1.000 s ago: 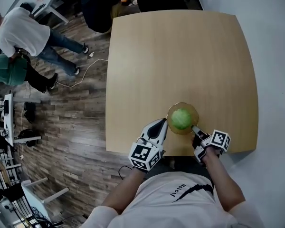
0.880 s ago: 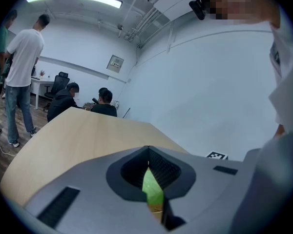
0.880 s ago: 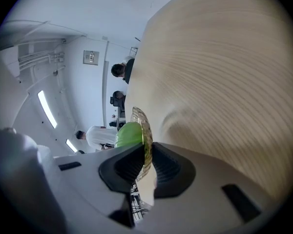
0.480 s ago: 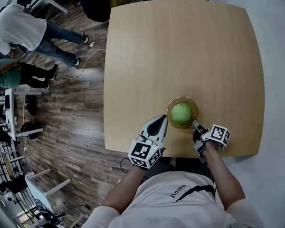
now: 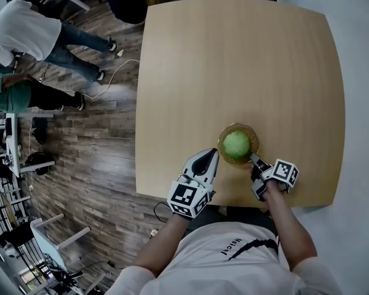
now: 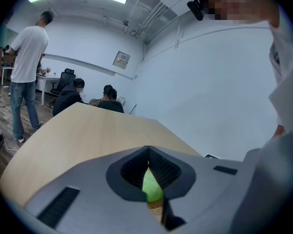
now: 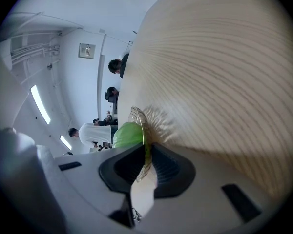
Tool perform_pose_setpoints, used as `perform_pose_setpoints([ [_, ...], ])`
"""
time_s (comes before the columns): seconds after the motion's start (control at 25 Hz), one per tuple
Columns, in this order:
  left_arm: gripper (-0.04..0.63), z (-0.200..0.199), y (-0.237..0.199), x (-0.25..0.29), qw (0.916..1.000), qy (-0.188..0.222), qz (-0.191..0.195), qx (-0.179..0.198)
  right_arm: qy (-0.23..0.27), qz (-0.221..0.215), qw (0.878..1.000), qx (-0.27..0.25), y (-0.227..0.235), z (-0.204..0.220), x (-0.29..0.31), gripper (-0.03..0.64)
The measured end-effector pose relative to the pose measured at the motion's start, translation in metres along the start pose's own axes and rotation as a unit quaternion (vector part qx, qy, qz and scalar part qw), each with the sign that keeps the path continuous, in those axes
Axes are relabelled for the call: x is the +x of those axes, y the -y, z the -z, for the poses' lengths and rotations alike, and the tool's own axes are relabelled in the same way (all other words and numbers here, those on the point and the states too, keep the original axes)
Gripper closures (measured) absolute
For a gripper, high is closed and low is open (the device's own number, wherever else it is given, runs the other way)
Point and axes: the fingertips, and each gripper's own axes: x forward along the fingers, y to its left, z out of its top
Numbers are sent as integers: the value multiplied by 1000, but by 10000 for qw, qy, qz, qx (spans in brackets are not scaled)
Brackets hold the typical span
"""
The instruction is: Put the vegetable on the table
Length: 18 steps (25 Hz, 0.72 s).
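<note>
A: We are logging the vegetable (image 5: pixel 237 144) first. It is sitting in the bowl (image 5: pixel 253 133), near the worktop's (image 5: pixel 234 60) front edge.

B: Over the last second we are seeing hardly any shift. Bowl and vegetable are staying put; only our view is drifting.

A: So we are judging that the vegetable is not yet out on the bare wood.

B: The right claw (image 5: pixel 256 161) is still pinching the bowl's near rim, its jaws closed on that thin wall. The left claw (image 5: pixel 213 155) is pointing at the bowl from just beside it, jaws pressed together on nothing.

A: On textures, we are noting a round, smooth, pale green ball. The bowl is clear with an amber tint and a ribbed, scalloped rim. The worktop is pale wood grain with rounded corners.
</note>
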Motion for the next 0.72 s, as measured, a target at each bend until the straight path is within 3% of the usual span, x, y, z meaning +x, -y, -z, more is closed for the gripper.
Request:
perform_pose_setpoints([
  [0.72, 581, -10, -7, -14, 10000, 91, 0, -2, 16, 920, 9945, -505, 9, -16, -8, 538],
])
